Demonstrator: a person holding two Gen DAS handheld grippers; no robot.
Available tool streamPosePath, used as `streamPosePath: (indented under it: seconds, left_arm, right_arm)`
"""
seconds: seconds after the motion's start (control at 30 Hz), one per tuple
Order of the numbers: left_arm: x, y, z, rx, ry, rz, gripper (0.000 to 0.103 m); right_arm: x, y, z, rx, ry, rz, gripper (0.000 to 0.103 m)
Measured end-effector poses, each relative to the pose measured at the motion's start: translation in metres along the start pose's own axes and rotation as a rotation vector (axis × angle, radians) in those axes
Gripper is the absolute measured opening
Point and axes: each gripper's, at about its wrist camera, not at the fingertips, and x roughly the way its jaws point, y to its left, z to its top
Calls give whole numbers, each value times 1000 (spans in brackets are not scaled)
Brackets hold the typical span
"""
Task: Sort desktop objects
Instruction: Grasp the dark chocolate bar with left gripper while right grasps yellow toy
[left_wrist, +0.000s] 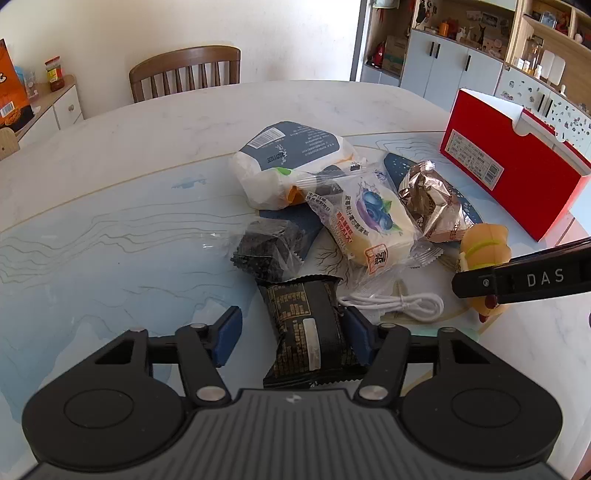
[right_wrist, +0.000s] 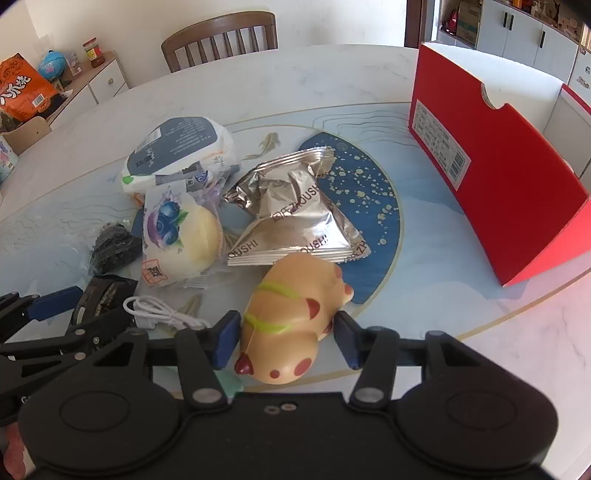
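Observation:
A black snack packet (left_wrist: 306, 328) lies on the table between the fingers of my left gripper (left_wrist: 291, 332). The right pad touches it and the left pad stands clear, so the gripper is open. A tan squishy toy animal (right_wrist: 291, 321) with green stripes rests on the table. My right gripper (right_wrist: 286, 338) has its blue pads against both of the toy's sides. In the left wrist view, one of the right gripper's fingers (left_wrist: 517, 280) crosses the toy (left_wrist: 484, 243). In the right wrist view the left gripper's blue finger (right_wrist: 55, 299) shows beside the black packet (right_wrist: 99, 295).
The pile holds a coiled white cable (left_wrist: 402, 304), a blueberry cake packet (left_wrist: 373, 221), a silver foil packet (left_wrist: 428, 199), a tissue pack (left_wrist: 291, 155) and a dark clear-wrapped snack (left_wrist: 266, 247). An open red box (left_wrist: 517, 173) stands at the right. A wooden chair (left_wrist: 184, 70) stands behind the table.

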Motion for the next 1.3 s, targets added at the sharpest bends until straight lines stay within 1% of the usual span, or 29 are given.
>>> streamPosePath:
  seconds: [0.13, 0.2, 0.27, 0.4, 0.63, 0.83, 1.07, 1.3]
  left_arm:
    - [1, 0, 1, -3, 4, -2, 52]
    - [0, 0, 1, -2, 4, -3, 45]
    - [0, -1, 1, -5, 7, -4, 41]
    - [0, -2, 1, -11, 6, -7, 37]
    - [-5, -1, 4, -23, -3, 3, 36]
    - [-11, -3, 5, -32, -7, 5, 36]
    - [-20, -11, 7, -42, -10, -11, 36]
    - [-35, -25, 13, -39, -32, -31, 36]
  right_arm:
    - [0, 1, 0, -8, 1, -4, 53]
    - [-1, 1, -1, -11, 0, -6, 52]
    - [-1, 2, -1, -15, 0, -9, 51]
    - [-3, 2, -1, -19, -10, -17, 49]
    - [-13, 2, 4, -45, -40, -17, 47]
    - [-18, 1, 4, -48, -45, -15, 47]
    - [-27, -3, 4, -52, -57, -2, 47]
    - [-40, -9, 5, -37, -71, 8, 47]
